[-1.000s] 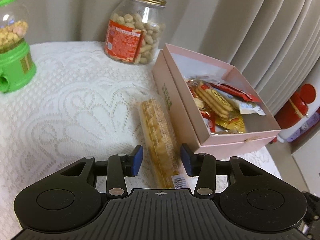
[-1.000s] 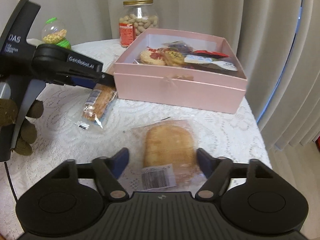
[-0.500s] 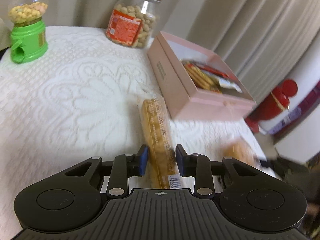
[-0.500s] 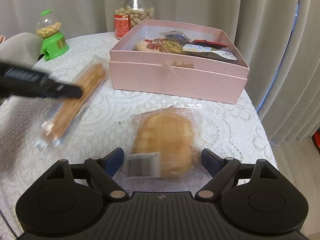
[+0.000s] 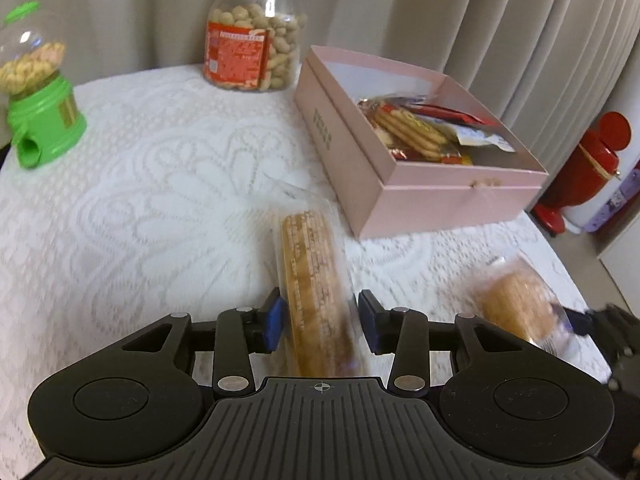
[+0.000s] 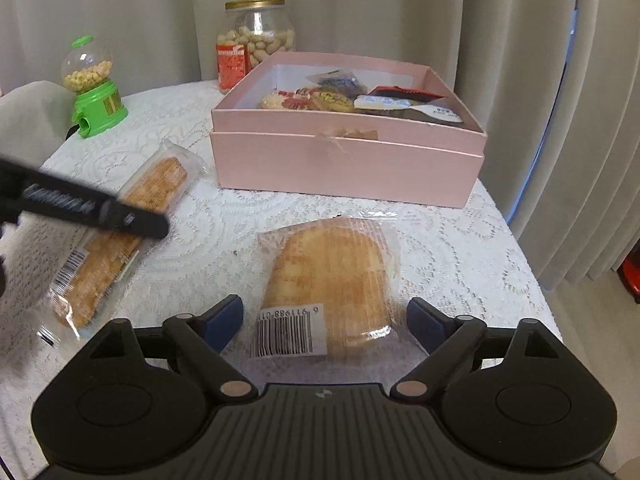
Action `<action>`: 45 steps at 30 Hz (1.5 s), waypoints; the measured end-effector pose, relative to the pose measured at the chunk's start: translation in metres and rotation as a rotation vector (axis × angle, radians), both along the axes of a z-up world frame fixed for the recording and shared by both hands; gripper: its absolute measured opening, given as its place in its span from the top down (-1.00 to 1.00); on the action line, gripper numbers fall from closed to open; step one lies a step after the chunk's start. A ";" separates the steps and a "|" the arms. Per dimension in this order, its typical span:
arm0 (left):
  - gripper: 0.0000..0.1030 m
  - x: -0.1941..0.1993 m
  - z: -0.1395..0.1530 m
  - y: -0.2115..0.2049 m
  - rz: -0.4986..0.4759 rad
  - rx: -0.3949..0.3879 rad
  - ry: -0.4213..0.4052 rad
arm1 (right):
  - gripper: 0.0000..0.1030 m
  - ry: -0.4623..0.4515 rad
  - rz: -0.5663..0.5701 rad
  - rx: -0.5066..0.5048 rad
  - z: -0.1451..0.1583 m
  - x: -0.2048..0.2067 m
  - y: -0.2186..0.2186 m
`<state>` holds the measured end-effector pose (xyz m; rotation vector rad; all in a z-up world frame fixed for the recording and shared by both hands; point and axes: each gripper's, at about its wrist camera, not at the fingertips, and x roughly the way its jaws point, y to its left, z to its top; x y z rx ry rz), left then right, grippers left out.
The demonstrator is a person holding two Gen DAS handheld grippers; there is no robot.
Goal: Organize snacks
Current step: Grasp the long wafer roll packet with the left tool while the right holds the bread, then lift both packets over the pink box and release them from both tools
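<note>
A long wrapped biscuit stick pack [image 5: 314, 280] lies between the fingers of my left gripper [image 5: 322, 322], whose jaws have a small gap on the right side; it looks blurred. It also shows in the right wrist view [image 6: 120, 232] under the left gripper's finger [image 6: 92, 210]. A wrapped round bread [image 6: 332, 276] lies on the lace cloth between the wide-open fingers of my right gripper [image 6: 324, 320]; it also shows in the left wrist view [image 5: 516, 304]. The open pink box [image 6: 348, 156] holds several snack packets.
A peanut jar [image 5: 254, 36] and a green candy dispenser [image 5: 40, 108] stand at the back of the round table [image 5: 140, 184]. Curtains hang behind. A red toy [image 5: 588, 164] stands on the floor at the right.
My left gripper closed around the biscuit stick pack, lifted and pulled it back from the box, and its jaws have now widened a little. My right gripper stayed open around the bread.
</note>
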<state>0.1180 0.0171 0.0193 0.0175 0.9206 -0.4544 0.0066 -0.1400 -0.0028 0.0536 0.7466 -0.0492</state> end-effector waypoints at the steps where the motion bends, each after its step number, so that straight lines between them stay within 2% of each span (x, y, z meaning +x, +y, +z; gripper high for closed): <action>1: 0.16 0.001 0.000 -0.002 -0.005 0.001 -0.007 | -0.81 -0.015 -0.004 -0.002 -0.002 -0.002 0.000; 6: 0.21 -0.004 -0.002 0.000 -0.006 -0.022 -0.027 | -0.82 -0.023 0.002 0.014 -0.001 -0.004 -0.003; 10: 0.28 -0.016 0.001 0.007 -0.014 -0.048 0.016 | -0.82 -0.018 0.015 0.008 0.000 -0.004 -0.003; 16: 0.29 -0.046 0.005 0.015 -0.043 -0.022 0.050 | -0.82 -0.008 0.053 0.020 0.001 -0.008 -0.007; 20: 0.28 -0.050 0.005 0.010 -0.036 0.002 0.045 | -0.82 -0.017 0.049 0.069 0.003 -0.007 -0.016; 27: 0.28 -0.051 0.006 0.009 -0.021 0.007 0.046 | -0.82 -0.026 0.036 0.041 0.009 -0.001 -0.018; 28: 0.28 -0.051 0.006 0.010 -0.017 0.002 0.047 | -0.79 -0.022 0.040 0.047 0.009 -0.001 -0.019; 30: 0.30 -0.052 0.006 0.012 -0.001 -0.018 0.045 | -0.50 -0.016 0.055 0.061 0.010 -0.001 -0.020; 31: 0.32 -0.055 0.007 0.014 0.003 -0.031 0.041 | -0.20 -0.003 0.069 0.072 0.012 0.000 -0.021; 33: 0.34 -0.059 0.011 0.015 -0.009 -0.063 0.034 | -0.19 -0.007 0.082 0.096 0.019 -0.004 -0.026; 36: 0.35 -0.063 0.034 0.015 -0.018 -0.118 -0.032 | -0.16 -0.076 0.083 0.123 0.046 -0.014 -0.039; 39: 0.35 -0.056 0.076 0.014 -0.016 -0.208 -0.134 | -0.16 -0.178 0.076 0.118 0.083 -0.022 -0.051; 43: 0.35 -0.030 0.143 0.004 -0.017 -0.268 -0.312 | -0.16 -0.328 0.061 0.055 0.143 -0.026 -0.066; 45: 0.34 -0.008 0.164 -0.006 -0.034 -0.291 -0.339 | -0.16 -0.386 0.050 0.027 0.169 -0.024 -0.073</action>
